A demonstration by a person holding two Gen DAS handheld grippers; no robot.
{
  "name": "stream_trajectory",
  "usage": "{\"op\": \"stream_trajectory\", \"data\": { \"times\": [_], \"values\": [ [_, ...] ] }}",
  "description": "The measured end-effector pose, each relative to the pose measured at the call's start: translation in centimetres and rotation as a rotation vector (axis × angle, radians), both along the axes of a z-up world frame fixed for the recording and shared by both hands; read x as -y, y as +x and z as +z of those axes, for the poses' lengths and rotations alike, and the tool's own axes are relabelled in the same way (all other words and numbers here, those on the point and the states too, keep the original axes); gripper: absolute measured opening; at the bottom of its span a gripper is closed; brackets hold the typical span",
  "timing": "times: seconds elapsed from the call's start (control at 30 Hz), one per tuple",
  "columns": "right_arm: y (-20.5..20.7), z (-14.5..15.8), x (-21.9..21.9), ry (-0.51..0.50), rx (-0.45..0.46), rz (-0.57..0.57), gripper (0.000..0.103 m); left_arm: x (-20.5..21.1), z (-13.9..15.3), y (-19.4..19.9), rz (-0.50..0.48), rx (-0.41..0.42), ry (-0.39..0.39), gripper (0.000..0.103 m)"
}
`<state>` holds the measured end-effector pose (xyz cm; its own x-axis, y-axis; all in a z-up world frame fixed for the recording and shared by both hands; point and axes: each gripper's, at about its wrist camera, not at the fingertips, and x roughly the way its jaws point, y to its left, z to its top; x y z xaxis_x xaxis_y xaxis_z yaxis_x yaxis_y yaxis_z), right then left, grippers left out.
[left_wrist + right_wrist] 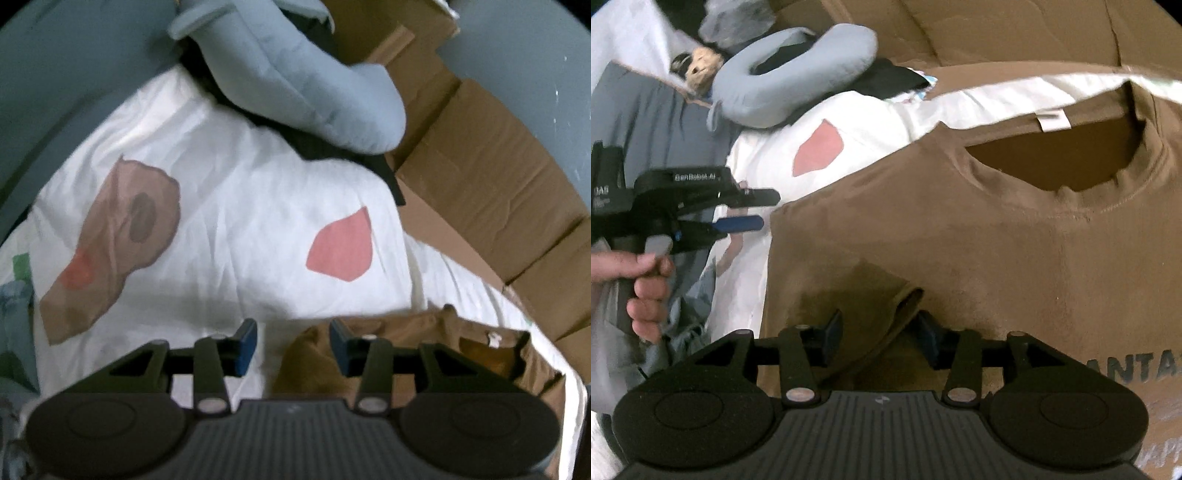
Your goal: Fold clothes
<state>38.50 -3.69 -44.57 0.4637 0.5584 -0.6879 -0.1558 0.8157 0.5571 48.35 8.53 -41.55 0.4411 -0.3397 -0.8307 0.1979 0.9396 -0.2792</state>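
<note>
A folded sleeve of the brown T-shirt [960,236] lies between the right gripper [881,338]'s parted jaws, ungripped.

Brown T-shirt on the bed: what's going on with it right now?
A person with a gripper in each hand is folding a brown T-shirt laid on a white sheet. The right gripper is open, with a folded sleeve lying between its fingers, not pinched. The left gripper is open too, at the shirt's edge, holding nothing. A blue neck pillow sits behind.
</note>
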Motion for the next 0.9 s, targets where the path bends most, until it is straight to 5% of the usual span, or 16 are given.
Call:
{"op": "stream_trajectory", "data": {
  "times": [0.1,0.2,0.27,0.33,0.77,0.9],
  "values": [
    [0.7,-0.7,0.4,0.039,-0.028,-0.023,0.051,0.3,-0.4,0.4,-0.031,-0.018,0.009,0.043],
    [1.3,-0.9,0.5,0.062,-0.031,-0.030,0.049,0.7,-0.6,0.5,-0.059,-0.029,0.019,0.016],
    [1.6,-0.8,0.4,0.062,-0.027,-0.028,0.018,0.9,-0.7,0.5,-0.068,-0.015,0.045,0.010],
    [1.9,-0.6,0.4,0.051,-0.025,-0.028,0.003,0.9,-0.5,0.5,-0.062,0.001,0.058,0.009],
    [3.3,0.3,1.3,-0.031,0.020,-0.053,0.001,0.9,-0.6,1.4,-0.016,0.077,0.172,0.000],
    [3.9,-0.5,1.5,-0.044,-0.007,-0.041,0.002,-0.5,0.3,1.3,0.021,0.089,0.112,0.002]
  ]
}}
